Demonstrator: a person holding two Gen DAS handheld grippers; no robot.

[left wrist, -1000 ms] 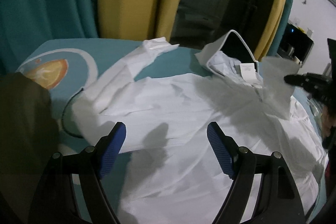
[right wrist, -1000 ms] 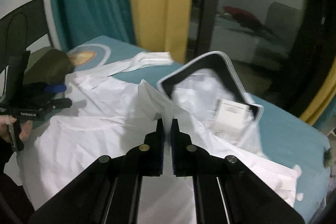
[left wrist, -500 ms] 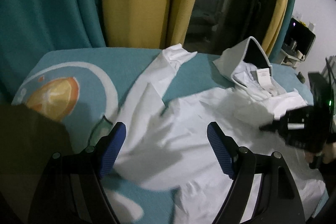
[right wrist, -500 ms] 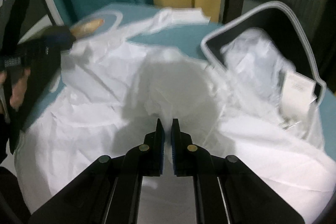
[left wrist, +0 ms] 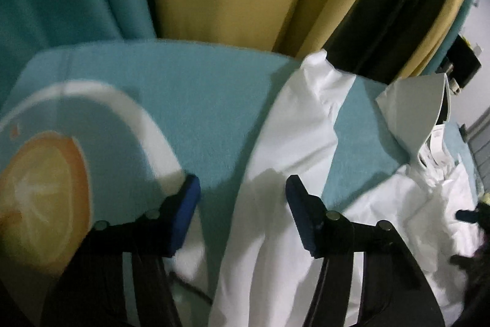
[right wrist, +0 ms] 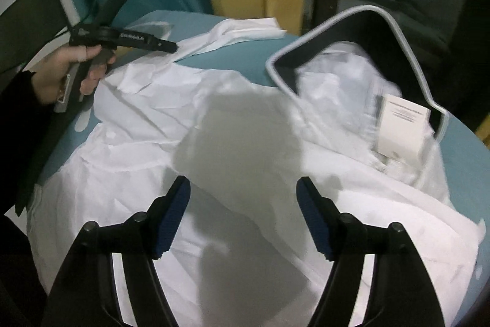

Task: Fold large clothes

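Left wrist view: left gripper (left wrist: 243, 192) hangs over the shirt's (right wrist: 214, 149) sleeve (left wrist: 294, 124), jaws apart and just been narrowing, sleeve under the gap, not pinched; likely lining up a grab. Right gripper (right wrist: 243, 204) has just been opening; jaws wide, nothing held, above the shirt body. Shirt lies spread on the teal bed (left wrist: 199, 88), collar propped up, apparently ready for folding.

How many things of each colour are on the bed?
White: 1, the hooded garment with its paper tag
Teal: 1, the bedcover with an orange-slice print
Total: 2
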